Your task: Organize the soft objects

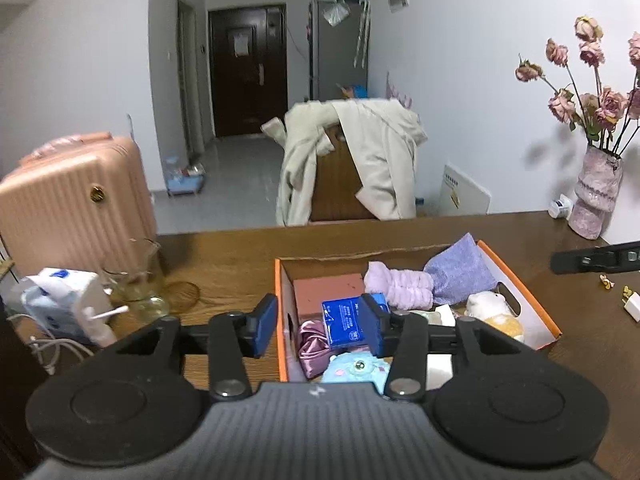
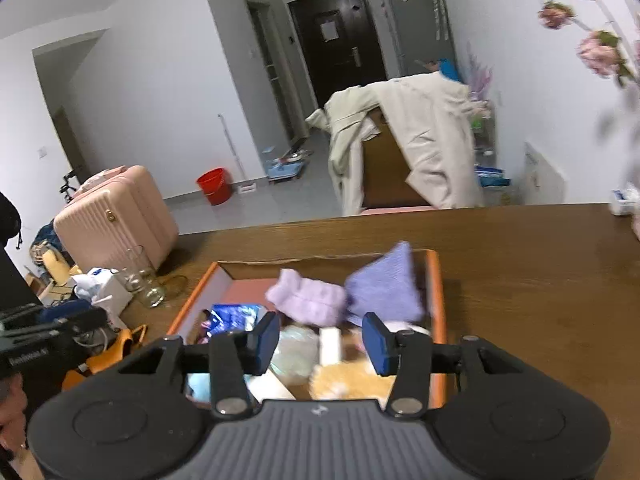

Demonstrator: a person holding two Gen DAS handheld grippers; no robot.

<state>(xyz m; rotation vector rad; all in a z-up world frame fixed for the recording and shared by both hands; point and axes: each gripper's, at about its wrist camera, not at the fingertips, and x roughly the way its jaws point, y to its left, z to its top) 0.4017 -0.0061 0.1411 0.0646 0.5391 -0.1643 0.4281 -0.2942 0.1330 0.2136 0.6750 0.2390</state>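
Observation:
An orange-edged cardboard box [image 1: 277, 276] stands on the brown table and holds several soft things. Among them are a lilac fluffy band [image 1: 400, 286], a purple cloth [image 1: 460, 270], a white and yellow plush [image 1: 494, 310], a pink satin scrunchie [image 1: 310, 344] and a blue packet [image 1: 344, 320]. My left gripper [image 1: 320, 326] hovers open over the box's near left part, its pads pressing on nothing. My right gripper [image 2: 322, 342] is open above the same box [image 2: 436, 280], over the plush [image 2: 352, 380] and in front of the lilac band [image 2: 308, 298] and purple cloth [image 2: 384, 284]. Each gripper shows at the edge of the other's view.
A pink suitcase [image 1: 76, 200] stands left of the table, with a glass jar [image 1: 140, 280] and a tissue pack [image 1: 60, 300] on the table's left end. A vase of dried roses [image 1: 596, 196] and a white plug [image 1: 634, 306] are at the right. Beyond the table is a chair draped with a beige coat [image 1: 376, 152].

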